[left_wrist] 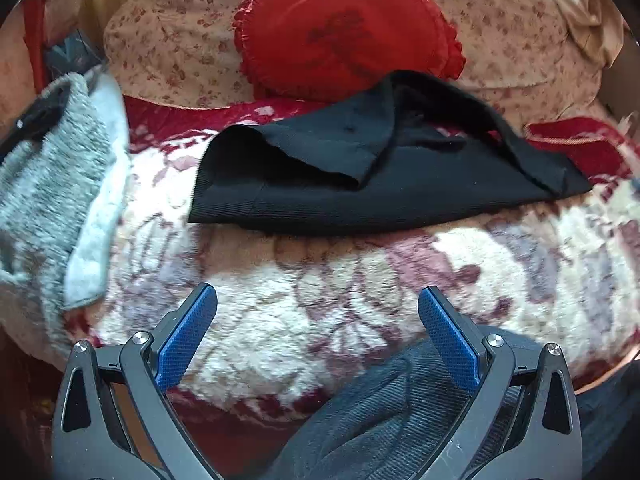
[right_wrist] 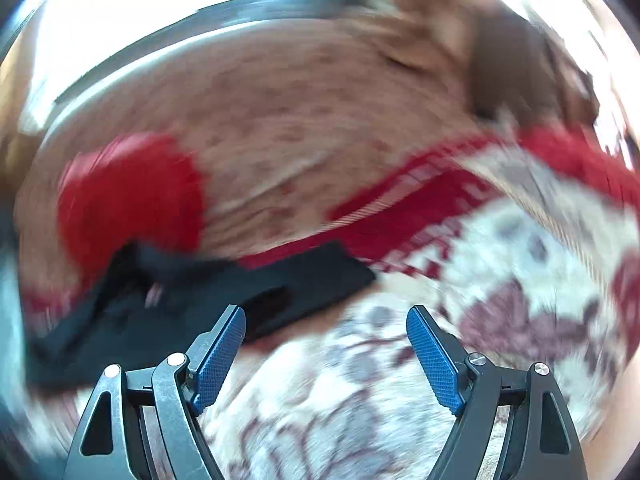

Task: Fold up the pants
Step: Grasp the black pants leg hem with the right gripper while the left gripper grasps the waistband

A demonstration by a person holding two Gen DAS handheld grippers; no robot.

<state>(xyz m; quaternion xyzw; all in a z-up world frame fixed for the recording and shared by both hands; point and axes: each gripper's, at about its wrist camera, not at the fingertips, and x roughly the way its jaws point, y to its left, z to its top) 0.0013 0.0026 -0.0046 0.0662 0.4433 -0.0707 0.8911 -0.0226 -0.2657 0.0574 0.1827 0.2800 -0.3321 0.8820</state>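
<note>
Showing grey towel (left_wrist: 48, 184) only left view, beside pants (left_wrist: 360, 176)

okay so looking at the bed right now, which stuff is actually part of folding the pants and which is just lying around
Part of the job:
black pants
left tool, open
right tool, open

Just lying around:
red heart pillow
grey fuzzy garment
floral blanket

Matt ribbed black pants (left_wrist: 360, 184) on fluffy plush blanket (left_wrist: 320, 300)

Pants (left_wrist: 384, 176) lie on blanket (left_wrist: 320, 288), before cushion (left_wrist: 344, 36); towel (left_wrist: 44, 184) left.
</note>
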